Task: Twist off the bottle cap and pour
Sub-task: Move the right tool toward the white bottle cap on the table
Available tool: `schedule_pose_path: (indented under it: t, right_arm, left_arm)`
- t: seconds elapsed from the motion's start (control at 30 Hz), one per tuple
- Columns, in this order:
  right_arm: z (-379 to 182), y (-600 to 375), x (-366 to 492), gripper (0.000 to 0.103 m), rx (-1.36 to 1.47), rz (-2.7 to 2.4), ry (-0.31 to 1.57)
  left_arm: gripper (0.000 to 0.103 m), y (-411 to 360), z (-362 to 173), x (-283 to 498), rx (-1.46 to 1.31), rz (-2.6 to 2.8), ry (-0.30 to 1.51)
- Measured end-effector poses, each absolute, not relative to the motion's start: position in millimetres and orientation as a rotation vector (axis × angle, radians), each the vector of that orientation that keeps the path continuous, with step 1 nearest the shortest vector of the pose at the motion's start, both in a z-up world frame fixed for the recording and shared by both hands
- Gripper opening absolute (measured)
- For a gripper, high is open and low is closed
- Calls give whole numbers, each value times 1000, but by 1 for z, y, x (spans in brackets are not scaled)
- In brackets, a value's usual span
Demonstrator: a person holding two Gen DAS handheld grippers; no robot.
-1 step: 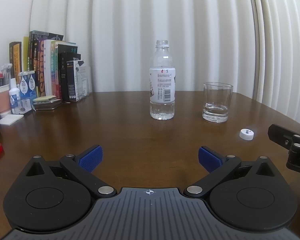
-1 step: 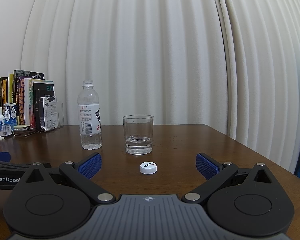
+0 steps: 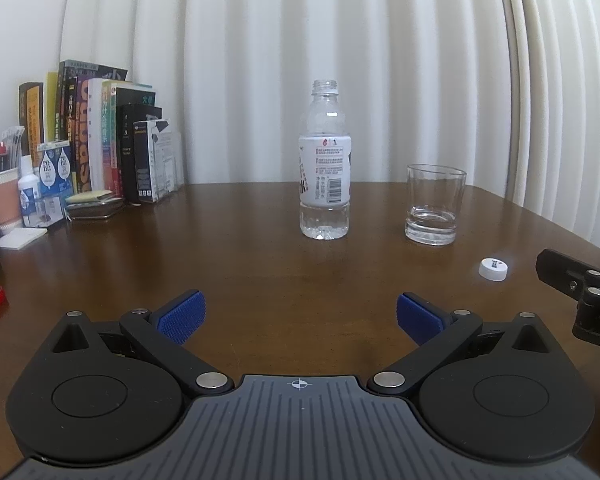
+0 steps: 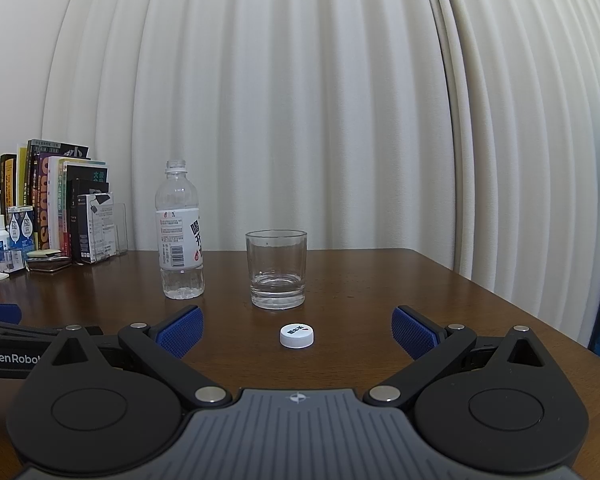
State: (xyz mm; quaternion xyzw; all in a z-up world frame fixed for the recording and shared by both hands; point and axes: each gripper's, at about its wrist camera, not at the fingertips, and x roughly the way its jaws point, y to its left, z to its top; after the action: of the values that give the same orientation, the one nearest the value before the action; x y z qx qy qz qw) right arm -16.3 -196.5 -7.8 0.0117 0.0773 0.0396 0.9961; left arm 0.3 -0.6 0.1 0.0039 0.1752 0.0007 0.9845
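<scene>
1. Nothing had moved since the earlier frames: both grippers, the cap, the glass and the bottle sat in the same places.
2. Nearest the camera, the left gripper [image 3: 299, 316] hovered low over the brown wooden table [image 3: 260, 280], its two blue-padded fingers spread wide apart and holding nothing.
3. The right gripper [image 4: 297, 330] hovered beside it on the right, its fingers also spread wide apart and empty.
4. A small white bottle cap [image 4: 297, 335] lay flat on the table, top side up, between the right gripper's spread fingers but touching neither one.
5. Beyond the cap stood a short clear glass [image 4: 277, 269], upright, with a shallow layer of water at its bottom.
6. Left of the glass and apart from it stood a clear plastic bottle [image 4: 179, 232], upright, its neck uncapped, with a white label and a little water at the bottom.
7. Farther back at the left, a row of books [image 3: 96, 136] stood upright against the wall, with small boxes and a paper cup of pens [image 3: 2, 196] beside them.
8. A white pleated curtain [image 4: 300, 100] filled the background.
</scene>
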Motion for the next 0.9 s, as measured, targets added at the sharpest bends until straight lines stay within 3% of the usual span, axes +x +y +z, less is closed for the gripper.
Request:
schedule_pose_path:
  t: [0.67,0.9]
  right_arm:
    - [-11,-196,-13,103,14,120,174]
    - [-5,-193,1,103,-38,165,275]
  left_arm:
    - [103,-7,1,4,16,-8,360]
    - [103,-6,5,9,27,-6,383]
